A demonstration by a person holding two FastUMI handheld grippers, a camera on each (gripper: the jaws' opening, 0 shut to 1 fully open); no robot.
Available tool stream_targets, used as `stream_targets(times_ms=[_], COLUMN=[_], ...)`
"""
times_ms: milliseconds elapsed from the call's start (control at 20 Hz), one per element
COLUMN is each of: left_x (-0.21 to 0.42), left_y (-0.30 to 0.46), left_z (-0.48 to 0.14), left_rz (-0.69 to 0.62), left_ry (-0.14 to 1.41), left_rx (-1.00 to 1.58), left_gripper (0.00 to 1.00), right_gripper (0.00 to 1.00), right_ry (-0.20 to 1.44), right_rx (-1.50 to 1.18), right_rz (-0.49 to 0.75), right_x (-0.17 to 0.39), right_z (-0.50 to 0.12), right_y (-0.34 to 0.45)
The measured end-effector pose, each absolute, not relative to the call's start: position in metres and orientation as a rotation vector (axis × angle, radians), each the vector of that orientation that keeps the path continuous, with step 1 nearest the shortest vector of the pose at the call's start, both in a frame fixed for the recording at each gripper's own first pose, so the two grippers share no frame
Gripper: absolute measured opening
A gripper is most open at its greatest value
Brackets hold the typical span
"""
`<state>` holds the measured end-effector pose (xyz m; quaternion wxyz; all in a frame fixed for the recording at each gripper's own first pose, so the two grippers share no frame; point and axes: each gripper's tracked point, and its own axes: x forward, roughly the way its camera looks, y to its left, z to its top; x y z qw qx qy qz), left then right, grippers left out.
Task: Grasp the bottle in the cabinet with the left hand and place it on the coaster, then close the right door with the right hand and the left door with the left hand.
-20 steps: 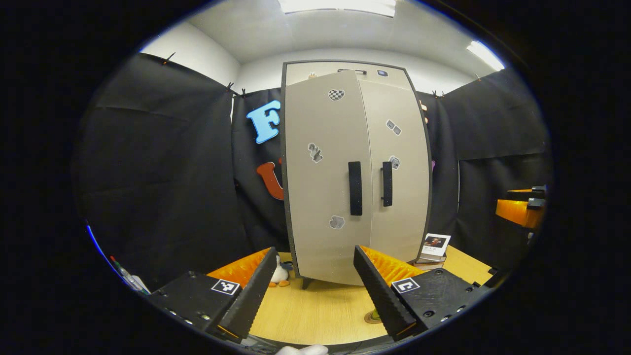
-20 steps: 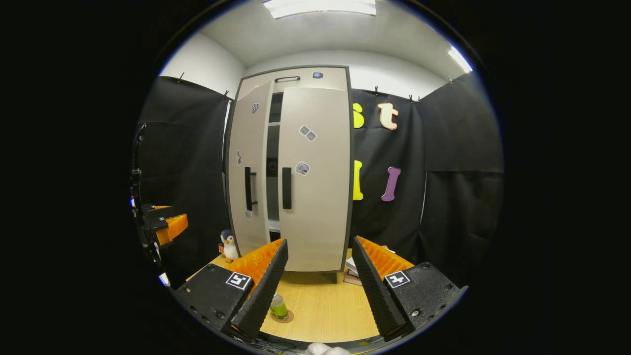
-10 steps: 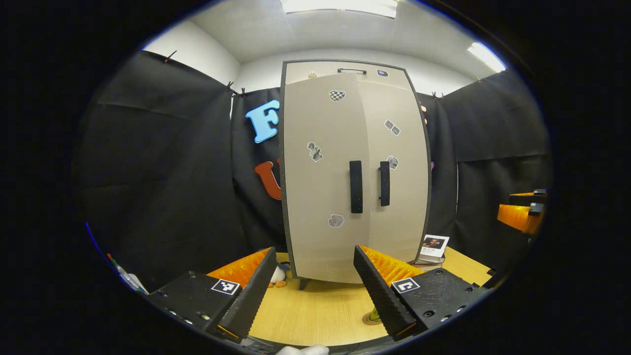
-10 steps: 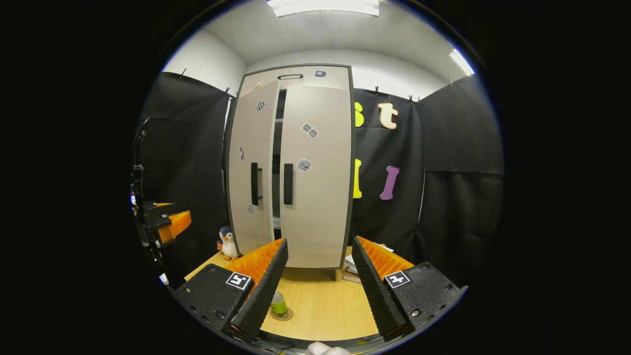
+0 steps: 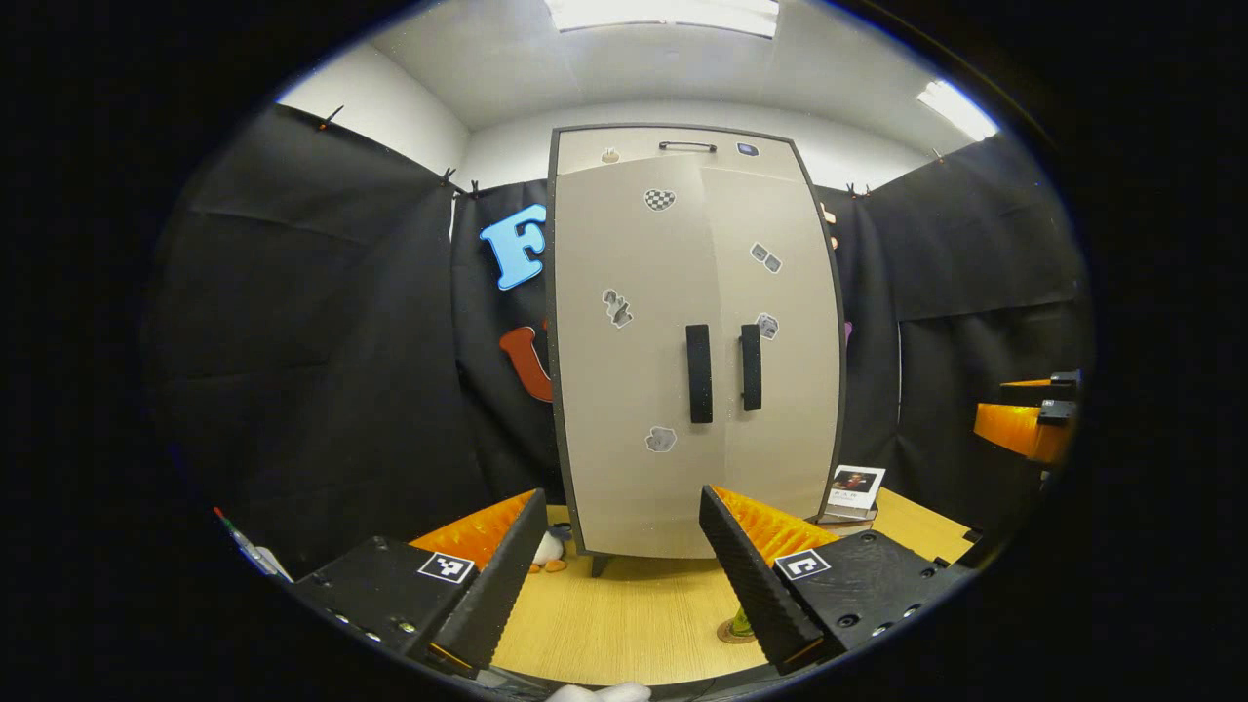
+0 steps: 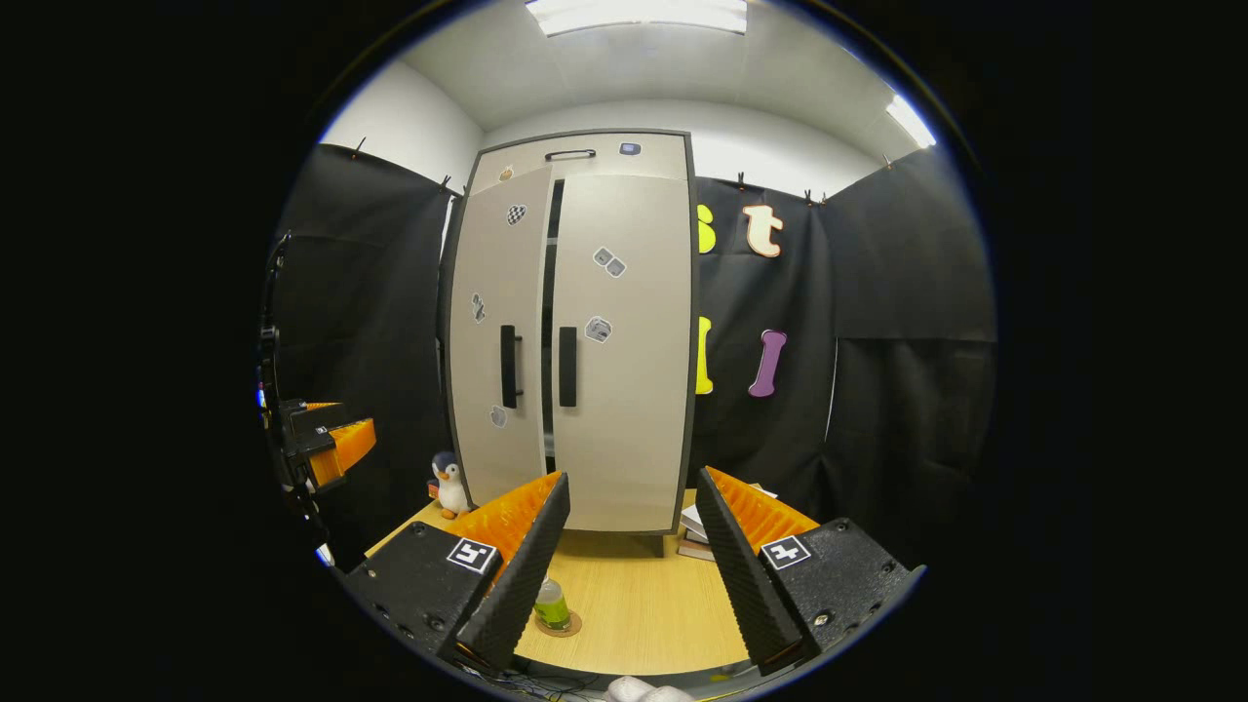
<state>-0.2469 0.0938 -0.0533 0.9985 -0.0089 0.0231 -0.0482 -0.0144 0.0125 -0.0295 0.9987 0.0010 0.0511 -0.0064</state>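
From my left gripper point(image 5: 614, 575), spread wide with nothing between its fingers, I look straight at the cabinet point(image 5: 694, 341). At far left, by the wall cloth, a pen-like thing point(image 5: 244, 546) pokes up; I cannot tell what it is. A toy penguin point(image 5: 551, 548) sits on the table point(image 5: 624, 624) beside the cabinet's left foot. The left door point(image 5: 629, 351) and right door point(image 5: 775, 341) look nearly flush here, their black handles point(image 5: 699, 373) side by side. The bottle point(image 5: 743, 622) stands on the coaster point(image 5: 731, 634) just inside my right finger, mostly hidden by it. Further right, a stack of books point(image 5: 853, 492) sits by the cabinet's right corner, and my right gripper point(image 5: 1024, 419) hangs at the edge, well off the doors.

From my right gripper point(image 6: 624, 565), also spread and holding nothing, my left gripper point(image 6: 331, 448) shows at far left, then the penguin point(image 6: 448, 485). A narrow dark gap point(image 6: 548, 331) remains between the doors. The bottle point(image 6: 552, 604) on its coaster point(image 6: 558, 624) stands near the table's front edge, with bare tabletop between it and the cabinet. Books point(image 6: 694, 531) lie behind my right finger.
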Motion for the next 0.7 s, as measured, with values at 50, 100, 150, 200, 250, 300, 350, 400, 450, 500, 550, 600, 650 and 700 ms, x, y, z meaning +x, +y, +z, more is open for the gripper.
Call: stream_targets(times_ms=[50, 100, 150, 200, 250, 300, 350, 400, 450, 500, 550, 600, 650, 700], left_x=[-0.2467, -0.247, -0.2474, -0.2472, -0.2473, -0.2471, -0.2466, -0.2464, -0.2465, -0.2465, -0.2464, -0.2464, -0.2469, -0.2474], left_y=[0.0945, 0.0957, 0.0961, 0.0966, 0.096, 0.0955, 0.0961, 0.0968, 0.0981, 0.0983, 0.0983, 0.0981, 0.0988, 0.0984], left_z=[-0.0544, -0.0547, -0.0562, -0.058, -0.0578, -0.0567, -0.0558, -0.0558, -0.0554, -0.0554, -0.0556, -0.0553, -0.0547, -0.0544], left_rz=[-0.093, -0.09, -0.088, -0.088, -0.089, -0.09, -0.09, -0.089, -0.088, -0.088, -0.087, -0.086, -0.085, -0.086], left_ry=[0.045, 0.047, 0.052, 0.056, 0.057, 0.055, 0.055, 0.054, 0.054, 0.055, 0.055, 0.056, 0.055, 0.054], left_rx=[-0.018, -0.015, -0.012, -0.01, -0.01, -0.008, -0.006, -0.005, -0.006, -0.008, -0.011, -0.012, -0.014, -0.013], left_gripper=[0.96, 0.96, 0.96, 0.96, 0.96, 0.96, 0.96, 0.96, 0.96, 0.96, 0.96, 0.96, 0.96, 0.96], right_gripper=[0.81, 0.81, 0.81, 0.81, 0.81, 0.81, 0.81, 0.81, 0.81, 0.81, 0.81, 0.81, 0.81, 0.81], right_ry=[0.102, 0.104, 0.105, 0.104, 0.101, 0.102, 0.102, 0.105, 0.105, 0.106, 0.105, 0.106, 0.105, 0.103], right_rx=[0.002, 0.002, 0.003, 0.004, 0.005, 0.006, 0.007, 0.006, 0.005, 0.004, 0.005, 0.005, 0.005, 0.005], right_rz=[-0.01, -0.009, -0.008, -0.007, -0.007, -0.009, -0.008, -0.009, -0.01, -0.01, -0.01, -0.01, -0.01, -0.01], right_x=[-0.0142, -0.014, -0.0135, -0.0134, -0.0136, -0.0122, -0.0122, -0.0125, -0.0125, -0.013, -0.0134, -0.0131, -0.0132, -0.0127], right_z=[-0.0292, -0.0299, -0.0303, -0.0303, -0.0295, -0.0303, -0.0305, -0.0314, -0.0315, -0.0318, -0.0318, -0.032, -0.032, -0.0309], right_y=[0.0139, 0.0147, 0.0152, 0.0164, 0.0169, 0.0168, 0.017, 0.0174, 0.0172, 0.0173, 0.0174, 0.0176, 0.0179, 0.0178])
